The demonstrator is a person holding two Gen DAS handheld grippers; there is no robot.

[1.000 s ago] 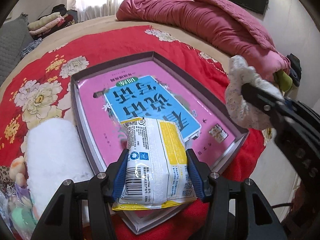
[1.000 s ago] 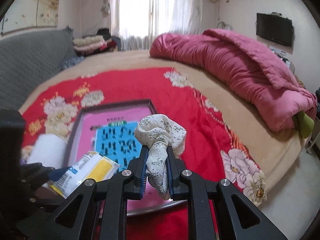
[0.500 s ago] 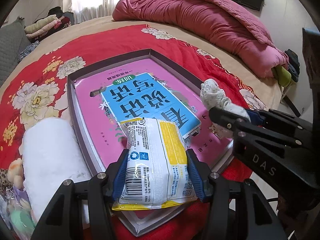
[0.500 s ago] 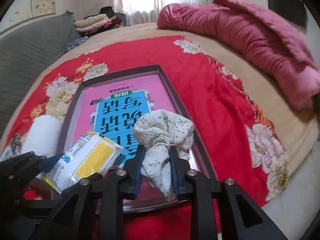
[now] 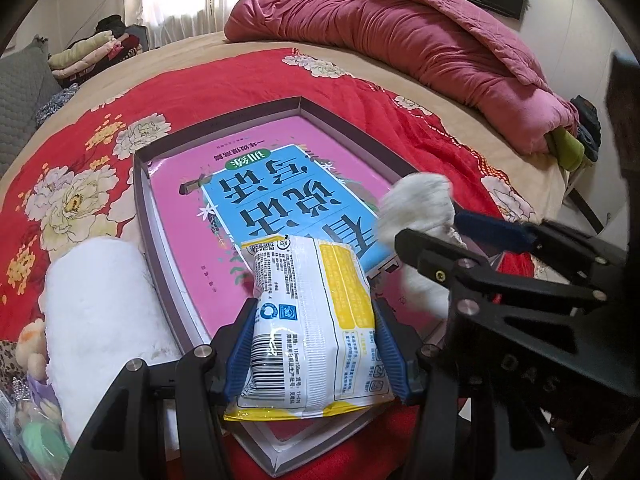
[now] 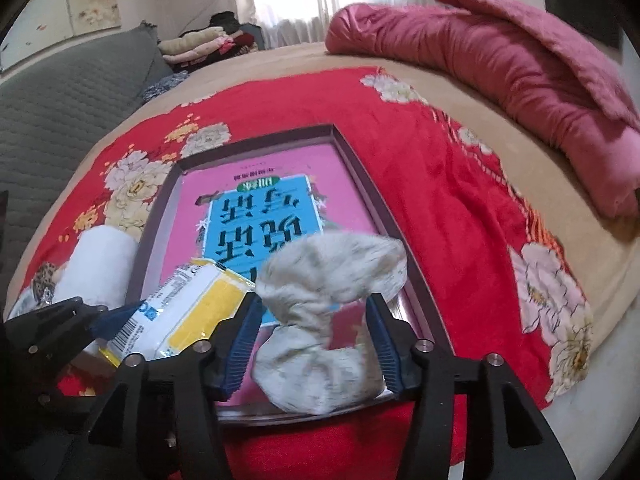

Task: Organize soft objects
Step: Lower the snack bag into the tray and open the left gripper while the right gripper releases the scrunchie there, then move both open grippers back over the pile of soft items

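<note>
I have the left tongs [image 5: 316, 344] pinching a white and yellow tissue pack [image 5: 316, 320] by its sides, holding it over the near end of the shallow tray [image 5: 140, 184] that sits on the red flowered bedspread [image 5: 100, 120]. My right tongs [image 6: 316, 344] are opening: the blue pads stand clear on both sides of the pale flowered cloth bundle [image 6: 324, 316], which is blurred between them, and I judge it is dropping onto the near right corner of the tray, over the pink and blue book [image 6: 260, 216] that lines the tray's floor. So as I read it, the cloth is as good as delivered, while the tissue pack is positioned but not yet let go. Outside the tray, touching its left wall, lies a white fluffy roll [image 5: 96, 300], and a small heap of toys and trinkets [image 5: 28, 360] sits past it at the bed's near edge; I cannot make those out well. If they count as soft things too, most of the sorting is still ahead of me.
</note>
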